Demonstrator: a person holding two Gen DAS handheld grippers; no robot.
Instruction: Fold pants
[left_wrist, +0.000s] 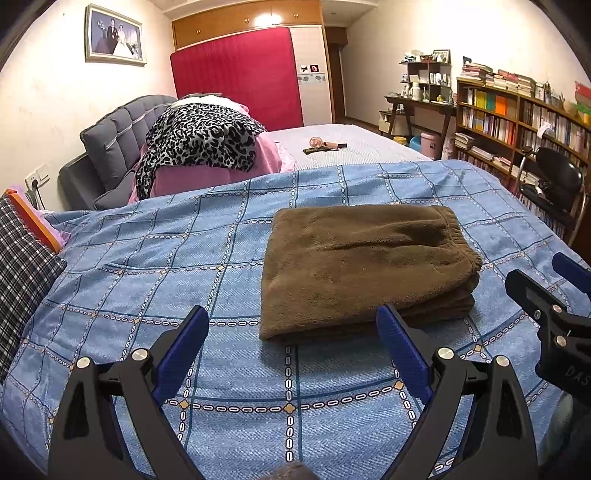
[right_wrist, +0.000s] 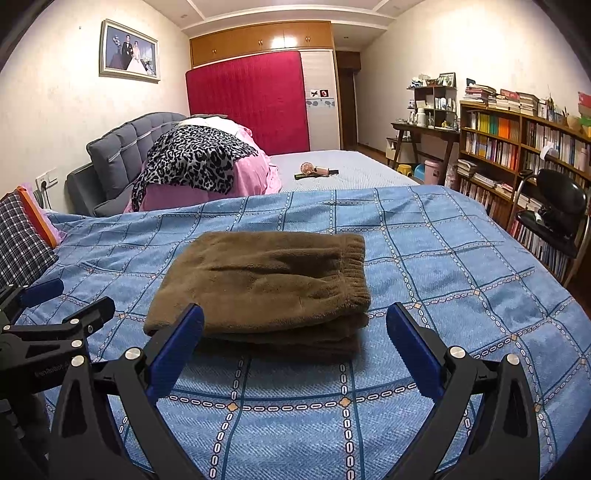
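Brown fleece pants (left_wrist: 365, 266) lie folded in a thick rectangular stack on the blue checked bedspread (left_wrist: 184, 258), elastic waistband to the right. They also show in the right wrist view (right_wrist: 266, 284). My left gripper (left_wrist: 291, 314) is open and empty, held just in front of the stack's near edge. My right gripper (right_wrist: 295, 312) is open and empty, also just before the stack. The right gripper shows at the right edge of the left wrist view (left_wrist: 546, 280); the left gripper shows at the left edge of the right wrist view (right_wrist: 70, 299).
A pile of pink and leopard-print clothes (left_wrist: 199, 147) lies against a grey headboard (left_wrist: 118, 125). Small items (left_wrist: 325, 144) sit on the far bed. A plaid pillow (left_wrist: 22, 273) is at left. Bookshelves (left_wrist: 517, 118) and a black chair (left_wrist: 554, 188) stand at right.
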